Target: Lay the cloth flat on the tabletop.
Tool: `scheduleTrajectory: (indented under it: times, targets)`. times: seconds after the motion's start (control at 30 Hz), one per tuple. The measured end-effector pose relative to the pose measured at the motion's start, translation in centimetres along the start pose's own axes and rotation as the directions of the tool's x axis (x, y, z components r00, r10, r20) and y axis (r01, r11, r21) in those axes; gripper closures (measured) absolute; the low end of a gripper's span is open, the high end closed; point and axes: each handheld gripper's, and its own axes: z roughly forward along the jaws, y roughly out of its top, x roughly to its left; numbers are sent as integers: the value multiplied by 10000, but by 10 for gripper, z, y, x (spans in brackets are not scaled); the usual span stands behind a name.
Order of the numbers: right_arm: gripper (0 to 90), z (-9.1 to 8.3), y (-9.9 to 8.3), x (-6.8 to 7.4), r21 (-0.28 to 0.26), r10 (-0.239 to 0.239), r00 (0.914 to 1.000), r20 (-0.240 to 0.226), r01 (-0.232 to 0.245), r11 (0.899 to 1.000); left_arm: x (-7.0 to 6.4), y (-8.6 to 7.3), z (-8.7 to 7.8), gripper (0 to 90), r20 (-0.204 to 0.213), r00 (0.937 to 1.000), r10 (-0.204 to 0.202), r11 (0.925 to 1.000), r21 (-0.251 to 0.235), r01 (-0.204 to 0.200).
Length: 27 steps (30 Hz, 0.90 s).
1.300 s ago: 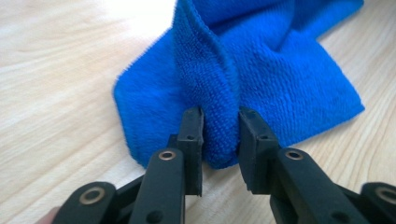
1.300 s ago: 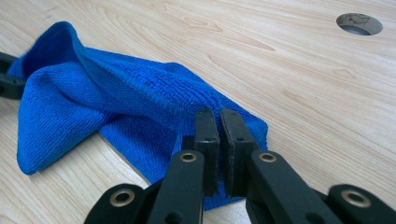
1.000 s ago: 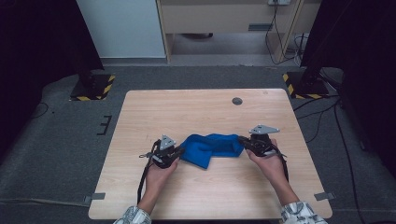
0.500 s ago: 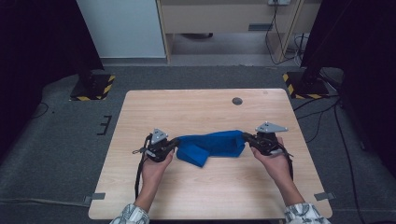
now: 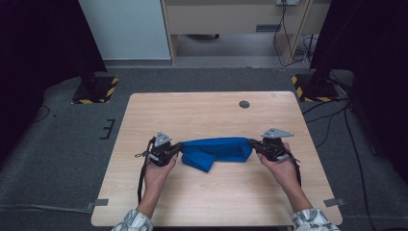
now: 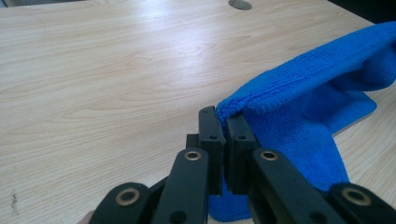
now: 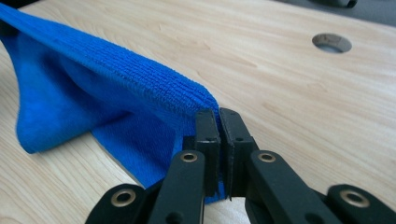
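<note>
Blue cloth picked up at both ends and pulled out long between the hands, top edge taut, lower part sagging onto the surface. Judged mid-task: stretching done, spreading flat or folding left. Left tool clamped tight on the cloth's left corner; right tool likewise closed on the right corner, no gap in either.

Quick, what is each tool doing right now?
Left tool: closed, holding one end of the blue cloth.
Right tool: closed, holding the cloth's other end.
</note>
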Motion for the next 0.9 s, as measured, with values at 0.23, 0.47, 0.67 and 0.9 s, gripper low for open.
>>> scheduleTrajectory:
  times: [0.23, 0.47, 0.67, 0.9]
  targets:
    - [871, -12, 8, 0, -463, 19, 10000, -22, -20, 9989, -4, 3, -1, 867, -2, 10000, 18, 10000, -61, -18]
    - [871, -25, 15, 3, -862, 103, 9999, 114, -93, 9962, -11, 9, -4, 865, -123, 9995, 307, 9993, -194, -309]
    - [871, -37, 22, 6, -1179, 160, 9997, 176, -138, 9929, -15, 13, -9, 864, -88, 9992, 399, 9986, -355, -402]
    - [871, -45, 27, 8, -1393, 150, 9998, 96, -136, 9902, -17, 15, -11, 864, -138, 9985, 528, 9980, -351, -532]
